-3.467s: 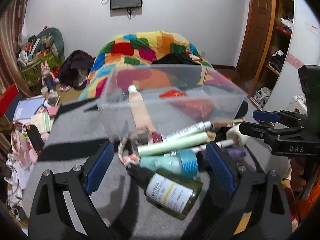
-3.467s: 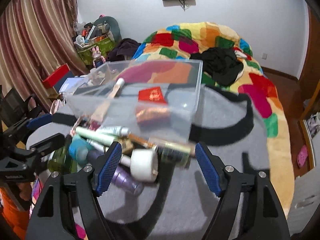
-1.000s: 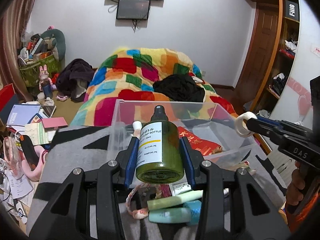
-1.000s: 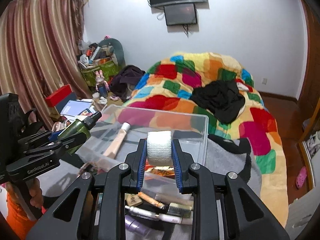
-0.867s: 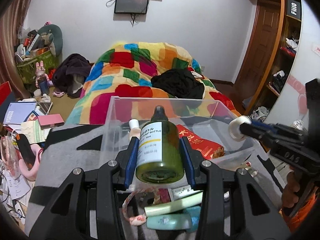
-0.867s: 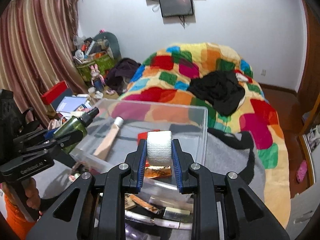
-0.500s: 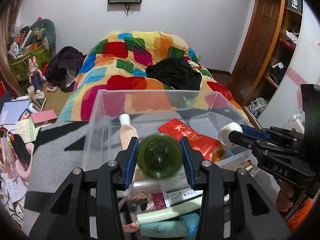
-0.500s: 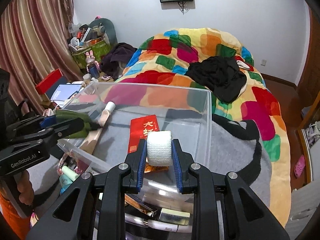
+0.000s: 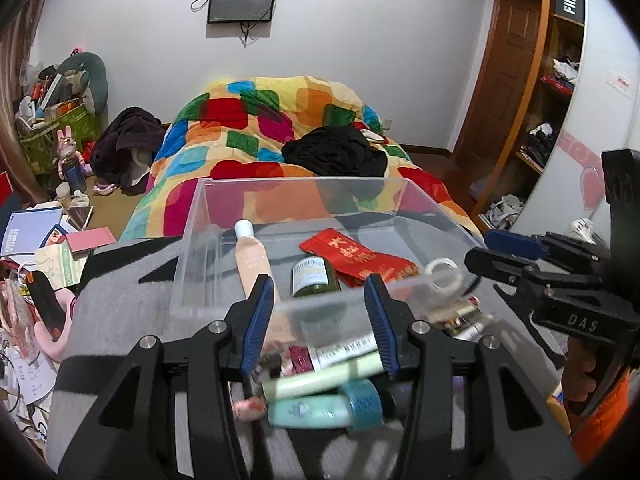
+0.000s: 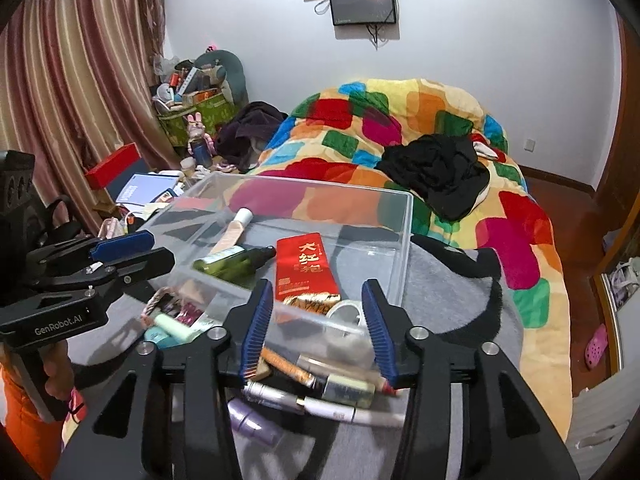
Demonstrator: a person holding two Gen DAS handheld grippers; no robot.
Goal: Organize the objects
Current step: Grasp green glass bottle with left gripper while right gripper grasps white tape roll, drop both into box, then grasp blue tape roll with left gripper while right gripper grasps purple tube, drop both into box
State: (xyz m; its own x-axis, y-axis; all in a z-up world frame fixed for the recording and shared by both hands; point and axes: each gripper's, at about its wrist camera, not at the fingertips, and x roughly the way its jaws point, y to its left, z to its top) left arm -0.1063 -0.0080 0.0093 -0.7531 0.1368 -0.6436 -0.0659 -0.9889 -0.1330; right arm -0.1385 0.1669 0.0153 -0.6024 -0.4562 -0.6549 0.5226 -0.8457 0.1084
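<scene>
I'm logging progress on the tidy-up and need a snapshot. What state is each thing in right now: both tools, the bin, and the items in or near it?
Left tool: open, empty.
Right tool: open, empty.
Clear bin: lidless, partly filled.
Green bottle: on its side in the bin.
Tape roll: in the bin, near front wall.
Red packet: flat in the bin.
Pink tube: lying in the bin.
Teal-capped bottle: outside the bin, lying down.

clear plastic bin (image 9: 208, 216) mid-frame holds an olive-green bottle (image 10: 236, 262), a red packet (image 10: 304, 268) with gold lettering and a peach tube (image 9: 252, 260); multicoloured patchwork quilt (image 9: 280, 128) behind.
</scene>
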